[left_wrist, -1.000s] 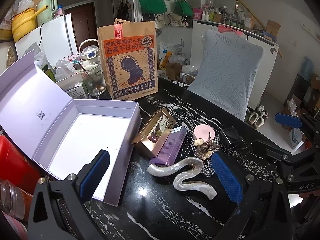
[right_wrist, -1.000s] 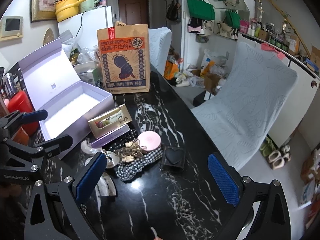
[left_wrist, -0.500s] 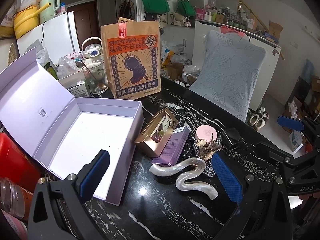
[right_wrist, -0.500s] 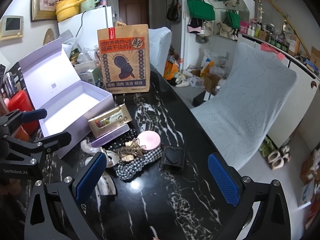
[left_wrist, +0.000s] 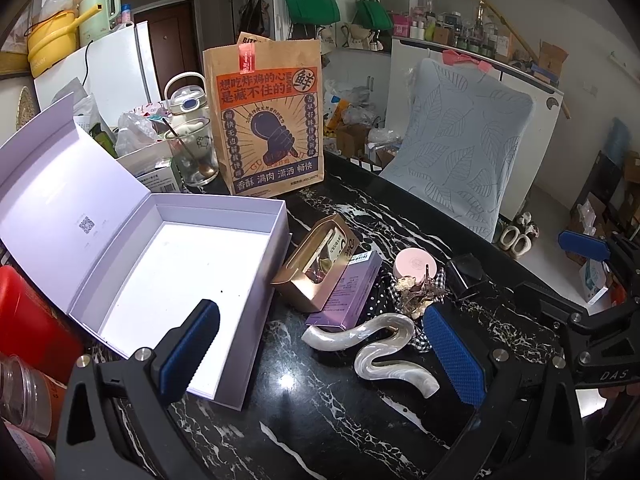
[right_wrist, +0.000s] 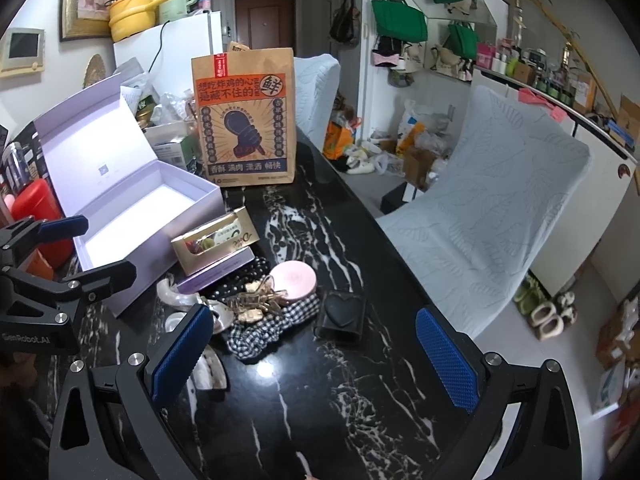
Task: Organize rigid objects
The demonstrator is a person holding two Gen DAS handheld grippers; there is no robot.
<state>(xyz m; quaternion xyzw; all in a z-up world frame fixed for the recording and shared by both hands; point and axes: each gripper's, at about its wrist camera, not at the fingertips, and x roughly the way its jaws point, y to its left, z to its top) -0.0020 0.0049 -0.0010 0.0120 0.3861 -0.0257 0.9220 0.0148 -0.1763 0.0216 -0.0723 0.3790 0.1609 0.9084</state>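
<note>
An open lilac gift box (left_wrist: pixel 168 264) (right_wrist: pixel 136 216) lies empty at the left of the black marble table (left_wrist: pixel 340 432) (right_wrist: pixel 352 400). Beside it sit a gold windowed box (left_wrist: pixel 316 268) (right_wrist: pixel 216 240) on a purple carton (left_wrist: pixel 348 288), a pearly S-shaped hair clip (left_wrist: pixel 380 344), a gold claw clip (left_wrist: pixel 418 294) (right_wrist: pixel 256 304), a pink round compact (left_wrist: pixel 414 262) (right_wrist: pixel 292 280), a gingham scrunchie (right_wrist: pixel 272 330) and a black heart case (right_wrist: pixel 342 314) (left_wrist: pixel 466 270). My left gripper (left_wrist: pixel 320 354) hangs open above the S clip. My right gripper (right_wrist: pixel 314 356) stands open near the scrunchie. Neither holds anything.
A brown paper bag (left_wrist: pixel 268 120) (right_wrist: pixel 244 120) stands at the back of the table, with a glass jar (left_wrist: pixel 196 156) and clutter left of it. A red container (left_wrist: pixel 28 328) sits at the left edge. A chair with a pale blue cover (right_wrist: pixel 488 200) stands to the right.
The left gripper has drawn slightly back and up, so the objects sit a little lower in its view. The right gripper has hardly moved. Both stay open.
</note>
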